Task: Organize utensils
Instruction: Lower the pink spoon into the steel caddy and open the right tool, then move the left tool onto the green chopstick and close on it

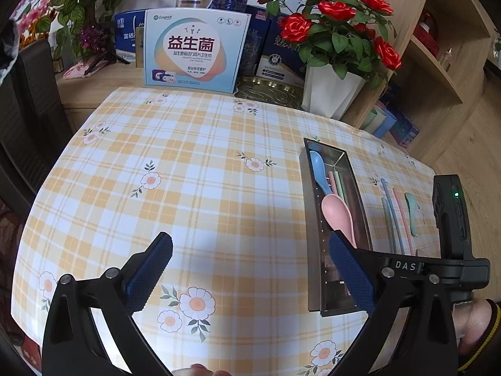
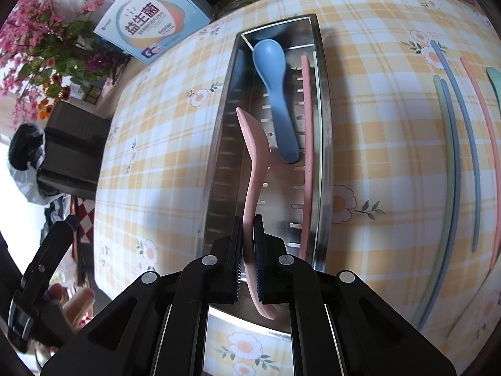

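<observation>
while the right gripper [image 2: 248, 255] is pinching the handle of the pink spoon [image 2: 254, 163] between its pressed-together pads, the spoon is hanging edge-on over the metal tray [image 2: 219, 144], its bowl pointing toward the tray's far end and its handle tip poking out behind the jaws. it appears to be hovering above the tray's left half rather than resting on the slotted floor, though i cannot tell for sure whether the bowl is touching anything. the step in hand looks like setting this spoon into the tray; the next move is calling for lowering it level beside the blue spoon [image 2: 275, 100], clear of the tray's left wall, and only then letting go.

the left gripper [image 1: 250, 269] is standing with its jaws spread wide and nothing between them, hovering over the checked tablecloth [image 1: 188, 188] just left of the tray, apparently free for the next pickup.

inside the tray, the blue spoon is lying flat with its bowl at the far end, and a pink chopstick [image 2: 306, 156] is running along the tray's right wall with a pale green one beside it. right of the tray, loose chopsticks [image 2: 460, 144] in green, blue and pink are waiting on the cloth, and a green spoon [image 1: 411, 213] is lying beyond them. the utensils are looking matte, smooth and light, likely plastic.
</observation>
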`<action>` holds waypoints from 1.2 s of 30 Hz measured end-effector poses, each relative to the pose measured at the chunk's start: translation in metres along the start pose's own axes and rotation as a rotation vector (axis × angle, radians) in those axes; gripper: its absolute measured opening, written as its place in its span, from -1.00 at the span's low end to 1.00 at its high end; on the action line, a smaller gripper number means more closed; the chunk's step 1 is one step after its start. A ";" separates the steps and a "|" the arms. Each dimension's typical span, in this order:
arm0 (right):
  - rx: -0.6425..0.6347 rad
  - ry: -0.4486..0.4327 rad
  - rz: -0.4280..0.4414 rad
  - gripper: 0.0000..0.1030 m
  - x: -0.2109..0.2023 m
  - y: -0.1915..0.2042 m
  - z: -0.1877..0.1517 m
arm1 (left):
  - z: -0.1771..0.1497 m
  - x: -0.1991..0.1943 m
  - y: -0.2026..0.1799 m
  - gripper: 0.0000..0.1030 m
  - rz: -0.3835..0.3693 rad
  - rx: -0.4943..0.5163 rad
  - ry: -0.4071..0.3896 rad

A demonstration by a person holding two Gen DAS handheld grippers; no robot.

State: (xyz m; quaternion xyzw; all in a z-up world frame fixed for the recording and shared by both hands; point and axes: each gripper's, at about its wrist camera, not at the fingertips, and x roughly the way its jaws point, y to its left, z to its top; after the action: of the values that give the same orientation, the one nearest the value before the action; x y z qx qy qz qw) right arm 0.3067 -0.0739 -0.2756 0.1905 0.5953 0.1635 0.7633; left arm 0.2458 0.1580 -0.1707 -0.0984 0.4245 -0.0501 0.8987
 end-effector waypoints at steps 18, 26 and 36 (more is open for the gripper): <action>-0.112 -0.109 -0.033 -0.79 -0.031 0.007 0.001 | 0.006 -0.008 -0.013 0.88 -0.025 -0.026 -0.009; -0.211 -0.365 -0.071 0.20 -0.097 -0.018 0.001 | 0.006 -0.009 -0.050 0.88 -0.033 0.035 -0.020; -0.110 -0.495 -0.090 0.69 -0.136 -0.100 -0.019 | 0.000 0.012 -0.119 0.84 -0.039 0.141 0.041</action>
State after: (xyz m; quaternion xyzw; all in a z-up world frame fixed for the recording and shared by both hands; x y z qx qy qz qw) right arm 0.2581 -0.2245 -0.2130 0.1562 0.3885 0.1100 0.9014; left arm 0.2522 0.0402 -0.1535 -0.0423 0.4362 -0.0996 0.8933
